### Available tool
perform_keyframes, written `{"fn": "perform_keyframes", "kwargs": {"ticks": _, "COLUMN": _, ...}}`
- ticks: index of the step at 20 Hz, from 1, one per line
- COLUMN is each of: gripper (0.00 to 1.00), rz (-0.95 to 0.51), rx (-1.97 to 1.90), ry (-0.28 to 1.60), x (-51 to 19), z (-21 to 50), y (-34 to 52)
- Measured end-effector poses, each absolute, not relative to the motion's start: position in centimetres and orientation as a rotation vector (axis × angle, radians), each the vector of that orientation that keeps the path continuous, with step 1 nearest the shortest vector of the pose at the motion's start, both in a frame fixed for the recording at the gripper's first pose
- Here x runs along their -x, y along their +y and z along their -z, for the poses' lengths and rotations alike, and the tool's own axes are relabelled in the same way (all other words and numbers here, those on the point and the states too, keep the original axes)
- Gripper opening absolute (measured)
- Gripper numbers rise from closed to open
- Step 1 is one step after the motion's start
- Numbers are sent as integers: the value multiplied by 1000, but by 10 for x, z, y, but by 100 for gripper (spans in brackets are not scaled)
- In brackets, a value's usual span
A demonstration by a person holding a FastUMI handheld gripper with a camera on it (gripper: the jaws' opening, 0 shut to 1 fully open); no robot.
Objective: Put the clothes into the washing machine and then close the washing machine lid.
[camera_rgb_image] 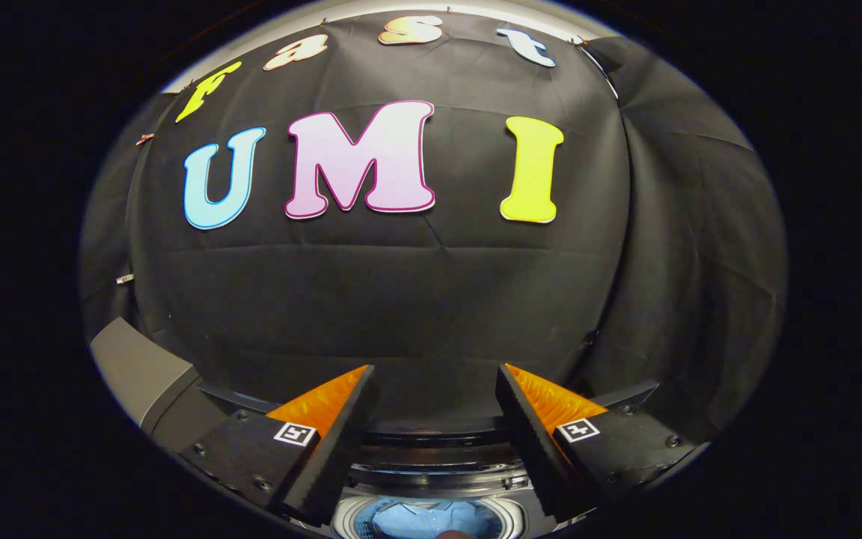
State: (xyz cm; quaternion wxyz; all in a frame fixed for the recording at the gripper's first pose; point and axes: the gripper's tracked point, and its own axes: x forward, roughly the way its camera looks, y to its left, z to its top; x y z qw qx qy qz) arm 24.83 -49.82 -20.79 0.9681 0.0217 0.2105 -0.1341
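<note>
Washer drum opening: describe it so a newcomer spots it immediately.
Start at the black cloth wall and drop to the washing machine at its foot. Below the open gripper, between the two fingers, sits the round drum opening with light blue fabric inside. It is the one pale, shiny circle among dark parts.

The gripper (pixel 435 378) hangs above the washing machine (pixel 431 479), fingers spread wide with nothing between them. Light blue clothes (pixel 427 518) lie inside its round drum, below the fingers.
</note>
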Motion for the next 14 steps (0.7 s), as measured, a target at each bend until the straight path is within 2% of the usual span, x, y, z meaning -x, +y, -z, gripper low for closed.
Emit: {"fn": "perform_keyframes", "kwargs": {"ticks": 14, "gripper": 100, "rz": 272, "rx": -38, "ry": 474, "x": -252, "z": 207, "y": -500}}
